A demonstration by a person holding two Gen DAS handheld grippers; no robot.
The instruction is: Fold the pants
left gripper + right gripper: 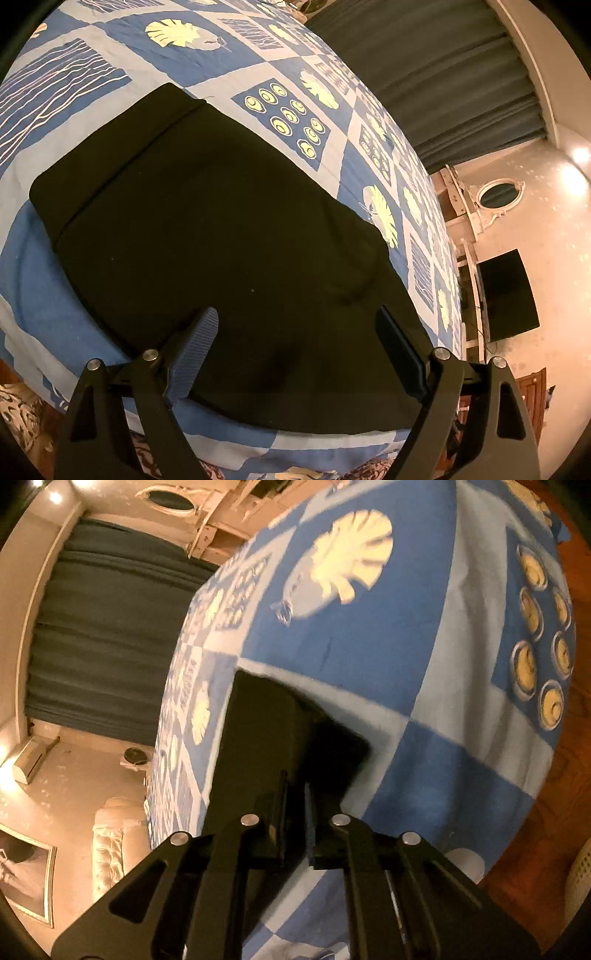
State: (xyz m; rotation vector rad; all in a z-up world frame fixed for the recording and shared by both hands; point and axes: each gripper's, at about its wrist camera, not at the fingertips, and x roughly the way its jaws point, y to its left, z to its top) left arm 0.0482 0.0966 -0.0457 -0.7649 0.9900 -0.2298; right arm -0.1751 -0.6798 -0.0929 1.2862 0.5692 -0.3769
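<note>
Now, line by line:

Pants (221,229): black, lying flat on the bedspread (229,62), already doubled over; waistband end away from the left camera, wide band stitched across it.
Pants, right wrist view (266,731): dark cloth rising straight ahead of the fingers, one corner lifted off the bedspread (369,638), somewhat blurred.
Left gripper (295,321): spread wide, hovering low over the near part of the pants; nothing between the fingers.
Left fingers (195,350): ribbed blue pad on one side, dark pad on the other, black cloth visible across the whole gap.
Right gripper (295,794): nearly closed, only a thin slit between the pads, pinched on an edge of the pants.
Right fingers (275,812): dark, cloth running up from between them.
Bedspread pattern: blue and pale squares, cream shells, wavy white lines, a block of small ovals just beside the waistband.
Curtain (443,81): dark grey-green, pleated, behind the far side of the bed.
Oval mirror (500,194): white ornate frame, on the pale wall.
Screen (508,295): flat, black, on the same wall, below the mirror in the left wrist view.
Sofa (110,845): tufted, cream, beyond the bed in the right wrist view.
Floor (546,812): reddish wood, beside the bed edge.
Picture (26,878): framed, at the lower left margin, contents unclear.
</note>
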